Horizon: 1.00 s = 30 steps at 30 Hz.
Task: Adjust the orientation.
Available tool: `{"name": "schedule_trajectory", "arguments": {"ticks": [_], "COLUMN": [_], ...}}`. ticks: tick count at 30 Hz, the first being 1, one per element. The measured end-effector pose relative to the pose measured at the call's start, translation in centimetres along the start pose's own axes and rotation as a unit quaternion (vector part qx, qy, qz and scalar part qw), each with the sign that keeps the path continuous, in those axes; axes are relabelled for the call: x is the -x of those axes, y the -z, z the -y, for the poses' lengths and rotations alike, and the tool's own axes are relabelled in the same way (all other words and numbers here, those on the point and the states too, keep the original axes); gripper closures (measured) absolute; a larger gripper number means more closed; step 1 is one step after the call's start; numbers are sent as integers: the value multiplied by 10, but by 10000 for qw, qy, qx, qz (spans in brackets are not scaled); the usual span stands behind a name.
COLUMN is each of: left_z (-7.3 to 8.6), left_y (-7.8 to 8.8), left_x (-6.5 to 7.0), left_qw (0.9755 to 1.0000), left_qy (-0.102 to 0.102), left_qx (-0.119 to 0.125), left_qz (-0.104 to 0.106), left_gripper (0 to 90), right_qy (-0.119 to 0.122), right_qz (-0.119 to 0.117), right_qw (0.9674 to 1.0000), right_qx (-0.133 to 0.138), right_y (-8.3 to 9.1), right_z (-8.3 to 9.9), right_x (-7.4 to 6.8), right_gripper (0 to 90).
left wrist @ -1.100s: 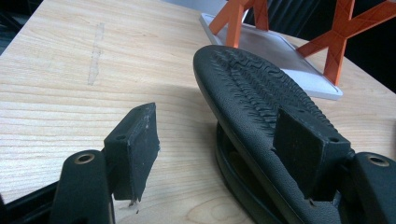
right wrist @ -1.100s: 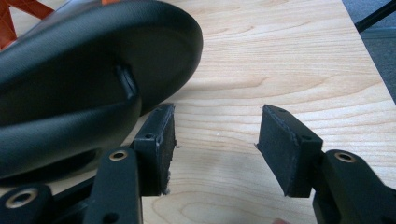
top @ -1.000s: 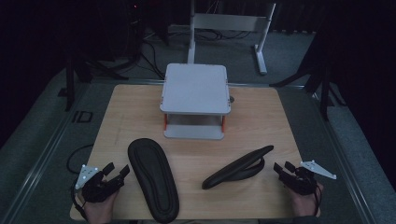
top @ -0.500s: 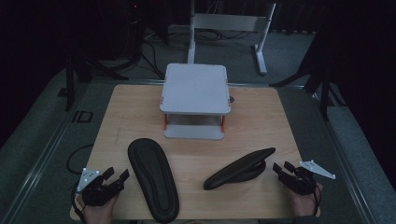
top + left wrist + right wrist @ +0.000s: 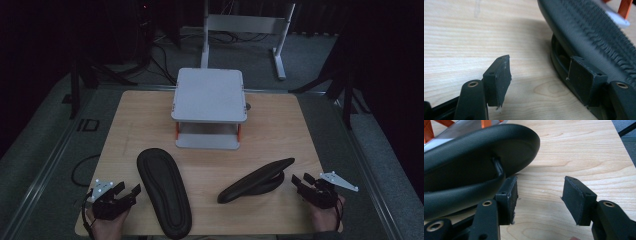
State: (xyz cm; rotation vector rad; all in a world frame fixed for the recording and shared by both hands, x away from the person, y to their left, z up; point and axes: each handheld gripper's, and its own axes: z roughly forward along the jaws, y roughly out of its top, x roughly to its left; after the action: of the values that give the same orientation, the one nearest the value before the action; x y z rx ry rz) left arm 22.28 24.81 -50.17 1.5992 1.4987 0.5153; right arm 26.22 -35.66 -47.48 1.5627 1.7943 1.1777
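So nothing is picked up yet: both black slippers, one sole-up [image 5: 164, 192] at the left, one on its side [image 5: 257, 181] at the right, lie on the table [image 5: 280, 125] before the small grey rack [image 5: 208, 107], just beside the left gripper [image 5: 125, 192] and right gripper [image 5: 300, 179], both gaping and empty.

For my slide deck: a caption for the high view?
Two open tools flank two black slippers before a grey stand.
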Motion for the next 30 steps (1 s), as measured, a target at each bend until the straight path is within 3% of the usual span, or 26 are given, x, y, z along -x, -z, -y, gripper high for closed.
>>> {"name": "schedule_trajectory", "arguments": {"ticks": [3,4,6,7,8,12,14,15,17,20,27,28,30], "left_z": [1,2,2,2,2,2,-1,-1,-9,-17,-31,-38,-45], "left_y": [-7,-12,-12,-13,-13,-9,-8,-8,-6,-10,-24,-28,-32], "left_x": [4,10,10,13,13,15,25,25,41,56,76,83,91], "left_qw": [9997,9987,9987,9980,9980,9988,9983,9983,9960,9929,9887,9868,9859], "left_qy": [-135,-340,-340,-463,-463,-408,-442,-442,-602,-842,-929,-967,-1086], "left_qx": [-202,-375,-375,-423,-423,-255,-48,-48,222,265,301,367,440], "left_qz": [-4,-34,-34,-63,-63,113,373,373,626,796,1138,1246,1197], "left_gripper": [341,343,344,345,344,344,344,344,344,345,345,345,344], "right_qy": [24,50,51,51,48,51,61,61,60,60,62,58,58], "right_qz": [-23,-33,-32,-35,-37,-44,-49,-49,-38,-36,-46,-45,-49], "right_qw": [10000,10000,10000,10000,10000,10000,10000,10000,10000,10000,10000,10000,10000], "right_qx": [2,13,12,12,12,17,19,19,23,40,46,41,44], "right_y": [0,0,0,0,0,0,0,0,0,0,1,1,1], "right_z": [0,0,0,0,0,0,0,0,0,0,0,0,0], "right_x": [0,-1,-1,-1,-1,-1,-1,-1,-1,-1,0,0,0], "right_gripper": [452,452,452,451,451,448,447,447,447,447,447,446,445]}}
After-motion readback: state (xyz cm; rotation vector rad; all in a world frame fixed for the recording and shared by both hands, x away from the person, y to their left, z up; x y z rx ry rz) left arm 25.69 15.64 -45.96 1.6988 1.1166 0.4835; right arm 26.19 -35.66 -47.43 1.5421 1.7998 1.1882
